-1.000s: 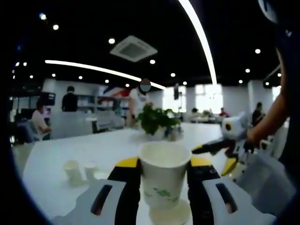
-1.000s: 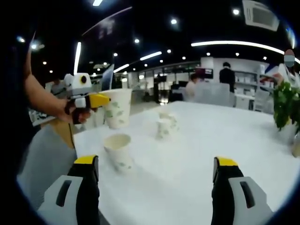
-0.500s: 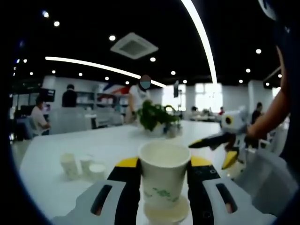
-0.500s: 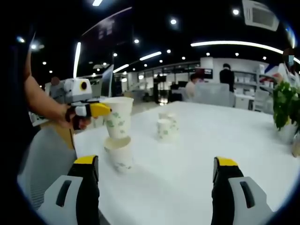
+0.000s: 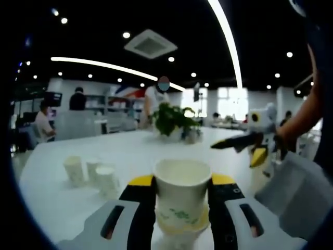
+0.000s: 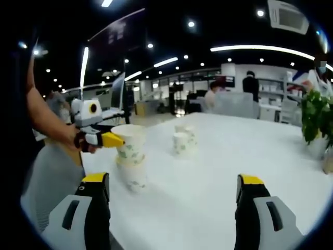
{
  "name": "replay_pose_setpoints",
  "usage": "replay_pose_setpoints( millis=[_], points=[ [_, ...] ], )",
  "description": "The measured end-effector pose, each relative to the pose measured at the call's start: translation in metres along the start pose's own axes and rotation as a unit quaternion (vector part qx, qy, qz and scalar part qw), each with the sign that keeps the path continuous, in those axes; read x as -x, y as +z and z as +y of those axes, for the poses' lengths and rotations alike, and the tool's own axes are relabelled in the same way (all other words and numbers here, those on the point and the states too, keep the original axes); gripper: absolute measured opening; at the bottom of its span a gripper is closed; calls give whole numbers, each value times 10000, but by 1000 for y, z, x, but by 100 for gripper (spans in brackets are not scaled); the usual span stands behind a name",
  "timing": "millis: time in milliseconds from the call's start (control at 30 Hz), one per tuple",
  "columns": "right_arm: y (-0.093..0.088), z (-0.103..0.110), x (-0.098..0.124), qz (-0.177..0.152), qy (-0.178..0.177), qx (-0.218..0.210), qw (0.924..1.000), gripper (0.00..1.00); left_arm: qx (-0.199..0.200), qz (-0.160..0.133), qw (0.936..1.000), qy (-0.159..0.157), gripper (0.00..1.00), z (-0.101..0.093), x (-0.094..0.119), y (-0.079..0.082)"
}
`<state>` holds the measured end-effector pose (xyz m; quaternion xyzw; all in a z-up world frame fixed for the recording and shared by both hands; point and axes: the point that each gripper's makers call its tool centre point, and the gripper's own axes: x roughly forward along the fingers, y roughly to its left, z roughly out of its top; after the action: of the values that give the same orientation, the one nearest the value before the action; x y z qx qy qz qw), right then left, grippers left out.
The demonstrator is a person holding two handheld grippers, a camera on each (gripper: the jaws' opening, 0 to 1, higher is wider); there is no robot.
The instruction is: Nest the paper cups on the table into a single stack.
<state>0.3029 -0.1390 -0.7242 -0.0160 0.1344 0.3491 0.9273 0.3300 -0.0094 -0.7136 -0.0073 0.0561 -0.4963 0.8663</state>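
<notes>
Cups (image 6: 183, 140) mid-table (image 6: 250, 156); elsewhere prob. open

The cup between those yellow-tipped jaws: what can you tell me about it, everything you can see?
The cup is white paper with a rolled rim and a green leafy print low on its side. It stands upright, mouth open, and looks empty. The left gripper is closed on it, one jaw on each side. Its lower part sits inside a second cup standing on the white table, so the two are partly nested. In the right gripper view it appears at left, held from the side.
</notes>
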Motion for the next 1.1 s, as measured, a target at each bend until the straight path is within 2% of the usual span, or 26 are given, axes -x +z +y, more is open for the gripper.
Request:
replay_pose_setpoints(
  millis=[367,467,600,767,1100],
  points=[
    [-2,5,-2,0,36,-43,10000,100,-133,258,9995,-87,39,-3,2,-20],
    [-2,5,-4,8,40,-36,10000,100,-310,494,9982,-135,39,-5,2,-32],
    [0,6,-5,3,60,-22,10000,100,-353,600,9975,-144,40,-2,3,-37],
    [0,7,-7,11,82,-34,10000,100,-450,678,9965,-207,40,-3,4,-40],
    [-1,7,-8,32,90,-47,9999,100,-318,782,9960,-278,45,0,2,-40]
  ],
)
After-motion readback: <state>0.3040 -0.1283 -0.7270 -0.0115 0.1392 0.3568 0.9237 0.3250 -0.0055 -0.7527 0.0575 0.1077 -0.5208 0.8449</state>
